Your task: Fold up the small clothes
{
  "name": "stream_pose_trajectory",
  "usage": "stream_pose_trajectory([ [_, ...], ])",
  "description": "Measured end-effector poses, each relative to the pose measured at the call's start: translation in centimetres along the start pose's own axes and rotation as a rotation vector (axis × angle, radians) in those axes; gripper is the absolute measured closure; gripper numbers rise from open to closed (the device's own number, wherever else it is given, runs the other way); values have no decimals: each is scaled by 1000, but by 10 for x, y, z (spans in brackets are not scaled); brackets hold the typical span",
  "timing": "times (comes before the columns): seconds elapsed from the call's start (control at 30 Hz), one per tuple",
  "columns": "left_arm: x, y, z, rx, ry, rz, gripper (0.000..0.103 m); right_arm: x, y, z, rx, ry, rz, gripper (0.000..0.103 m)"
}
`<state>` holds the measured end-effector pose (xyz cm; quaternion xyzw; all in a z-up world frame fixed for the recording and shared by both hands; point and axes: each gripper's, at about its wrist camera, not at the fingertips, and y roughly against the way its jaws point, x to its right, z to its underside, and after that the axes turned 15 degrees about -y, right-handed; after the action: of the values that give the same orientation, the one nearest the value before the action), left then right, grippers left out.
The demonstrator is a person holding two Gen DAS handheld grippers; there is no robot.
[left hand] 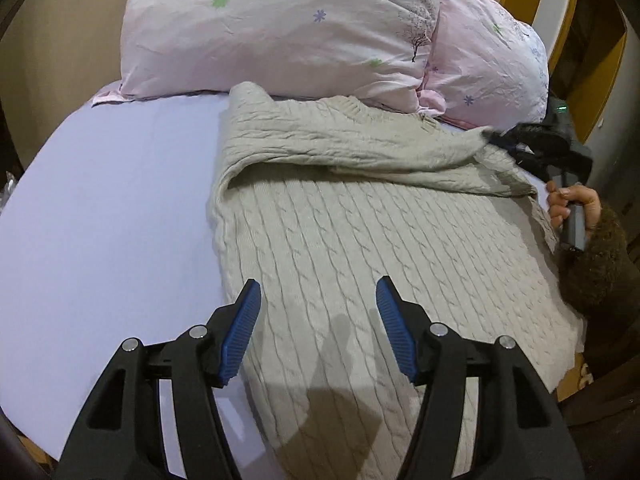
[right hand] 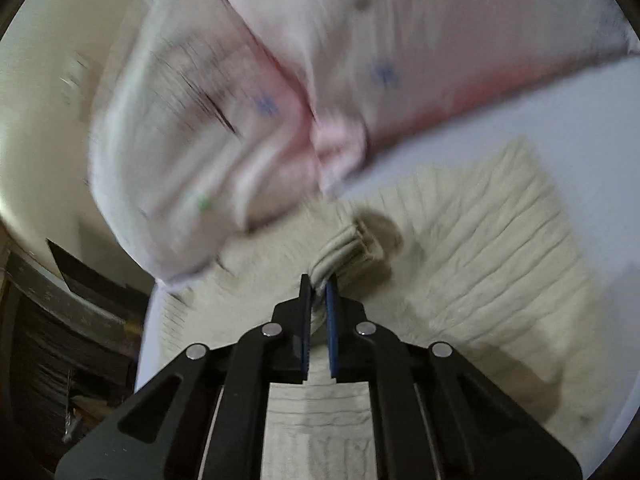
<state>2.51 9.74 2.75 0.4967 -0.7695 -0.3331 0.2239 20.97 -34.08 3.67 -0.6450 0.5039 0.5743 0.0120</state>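
A beige cable-knit sweater point(left hand: 360, 240) lies on the lavender bed sheet point(left hand: 112, 200), its upper part folded over across the body. My left gripper point(left hand: 318, 300) is open and empty, hovering just above the sweater's lower left part. My right gripper point(left hand: 490, 136) is at the sweater's far right and is shut on a sleeve. In the blurred right wrist view the right gripper point(right hand: 319, 284) pinches a bunched sleeve cuff point(right hand: 352, 248) above the sweater point(right hand: 500, 280).
Two pink patterned pillows point(left hand: 280, 28) lie at the head of the bed just behind the sweater; they also show in the right wrist view point(right hand: 200, 140). A wooden headboard point(left hand: 560, 8) is at the far right. The bed's right edge point(left hand: 576, 336) runs beside the person's hand point(left hand: 572, 204).
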Motion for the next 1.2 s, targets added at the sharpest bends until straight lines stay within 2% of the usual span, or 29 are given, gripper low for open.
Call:
stream_pose_trajectory([
  [0.07, 3, 4, 4, 9, 3, 16, 40, 3, 27, 1, 88, 0, 12, 97],
  [0.1, 3, 6, 7, 14, 4, 25, 40, 9, 42, 2, 146, 0, 65, 96],
  [0.17, 3, 9, 10, 18, 13, 41, 39, 20, 50, 6, 160, 12, 183, 87],
  [0.2, 3, 10, 12, 17, 21, 46, 39, 30, 54, 10, 128, -2, 230, 78],
  [0.23, 2, 11, 15, 14, 34, 52, 38, 37, 60, 14, 111, -19, 241, 61],
  [0.3, 0, 16, 22, 10, 68, 82, 38, 47, 86, 34, 108, -2, 240, 36],
  [0.33, -1, 18, 26, 11, 82, 98, 38, 48, 101, 44, 90, 16, 281, 35],
  [0.43, 1, 22, 38, 5, 104, 131, 38, 61, 132, 71, 61, 28, 317, 38],
  [0.47, 3, 23, 41, 8, 103, 135, 38, 72, 141, 80, 26, 2, 313, 41],
  [0.53, 8, 26, 46, 13, 104, 153, 38, 91, 154, 98, -40, -44, 287, 57],
  [0.57, 11, 28, 50, 12, 107, 169, 38, 92, 156, 104, -45, -51, 269, 58],
  [0.63, 16, 30, 57, 17, 110, 181, 39, 96, 176, 130, -90, -57, 182, 65],
  [0.73, 20, 38, 67, 29, 132, 169, 42, 105, 189, 163, -164, -82, 36, 65],
  [0.8, 15, 46, 73, 48, 183, 138, 44, 113, 199, 178, -181, -104, -22, 65],
  [0.83, 13, 50, 75, 61, 197, 130, 44, 116, 204, 183, -183, -109, -45, 65],
  [0.87, 14, 52, 75, 56, 200, 91, 40, 119, 207, 185, -184, -111, -58, 65],
  [0.93, 15, 52, 75, 19, 197, 14, 40, 123, 211, 190, -190, -115, -87, 65],
  [0.97, 15, 51, 77, 12, 209, 8, 39, 122, 211, 191, -197, -108, -94, 65],
  [1.1, 21, 51, 80, 11, 190, 40, 37, 118, 205, 192, -231, -75, -112, 65],
  [1.17, 26, 51, 80, 11, 178, 73, 40, 117, 201, 195, -264, -68, -136, 65],
  [1.2, 28, 50, 81, 7, 171, 89, 51, 116, 198, 197, -281, -66, -144, 77],
])
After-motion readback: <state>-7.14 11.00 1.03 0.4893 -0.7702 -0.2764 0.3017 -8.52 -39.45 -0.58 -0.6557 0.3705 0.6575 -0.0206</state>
